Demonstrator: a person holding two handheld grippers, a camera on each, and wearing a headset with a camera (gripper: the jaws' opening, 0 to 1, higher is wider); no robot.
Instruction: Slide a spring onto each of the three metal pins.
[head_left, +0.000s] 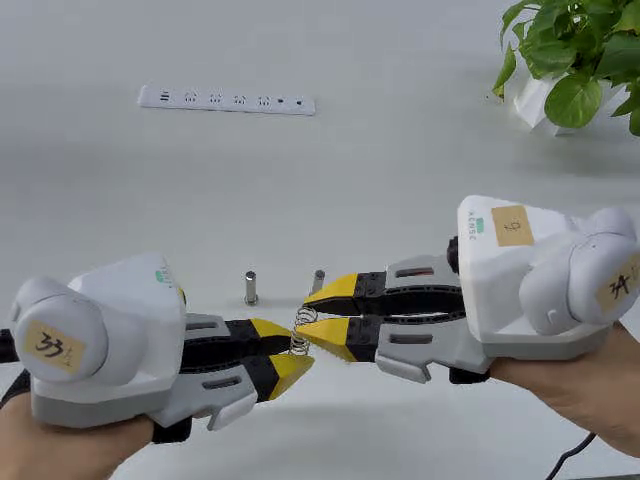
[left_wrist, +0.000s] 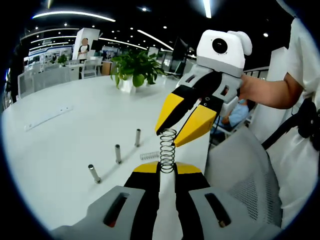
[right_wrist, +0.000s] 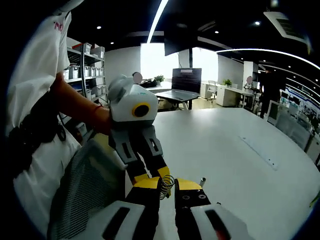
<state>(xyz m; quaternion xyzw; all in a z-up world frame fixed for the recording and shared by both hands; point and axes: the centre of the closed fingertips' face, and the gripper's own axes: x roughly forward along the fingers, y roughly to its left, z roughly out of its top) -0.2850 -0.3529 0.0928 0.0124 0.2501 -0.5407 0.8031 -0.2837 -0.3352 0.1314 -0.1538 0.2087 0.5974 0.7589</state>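
Observation:
A small steel spring (head_left: 301, 332) hangs in the air between my two grippers, near the table's front edge. My left gripper (head_left: 297, 346) is shut on its lower end; in the left gripper view the spring (left_wrist: 167, 150) stands straight up from the yellow tips (left_wrist: 167, 168). My right gripper (head_left: 303, 317) comes in from the right and is shut on the spring's upper end (right_wrist: 168, 181). Three upright metal pins (left_wrist: 94, 173) (left_wrist: 118, 153) (left_wrist: 137, 137) stand bare in a row on the white table. Two of them (head_left: 251, 287) (head_left: 318, 280) show just behind the gripper tips.
A second loose spring (left_wrist: 148, 155) lies on the table by the pins. A white power strip (head_left: 225, 100) lies at the back, and a potted plant (head_left: 575, 60) stands at the far right corner. A grey mesh chair (left_wrist: 245, 175) is at the table's near edge.

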